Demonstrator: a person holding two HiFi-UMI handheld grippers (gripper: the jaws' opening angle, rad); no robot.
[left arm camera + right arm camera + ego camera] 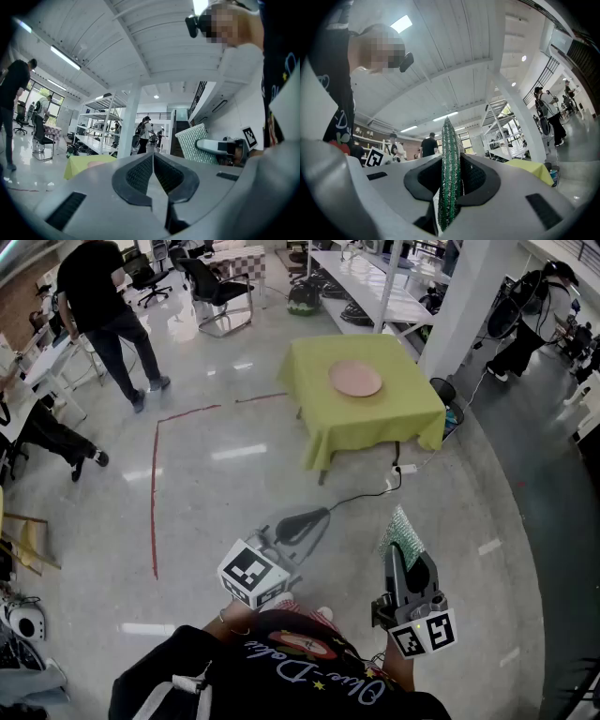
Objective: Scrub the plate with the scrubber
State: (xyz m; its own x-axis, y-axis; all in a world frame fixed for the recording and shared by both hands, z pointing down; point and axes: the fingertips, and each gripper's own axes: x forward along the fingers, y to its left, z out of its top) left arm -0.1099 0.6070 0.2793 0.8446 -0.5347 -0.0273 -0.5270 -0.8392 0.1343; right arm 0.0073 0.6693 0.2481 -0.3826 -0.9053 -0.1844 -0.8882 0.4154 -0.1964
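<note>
Ceiling strip lights point(65, 57) flood the hall with bright, even light. The glossy floor point(239, 454) throws back pale glare patches, and a soft shadow sits under the table point(375, 418). The scrubber point(449, 178) glitters with tiny highlights. Both gripper views bulge fisheye-fashion, lines bending toward black, vignetted corners. The head view is sharp, its edges curved; distant figures look slightly soft.
</note>
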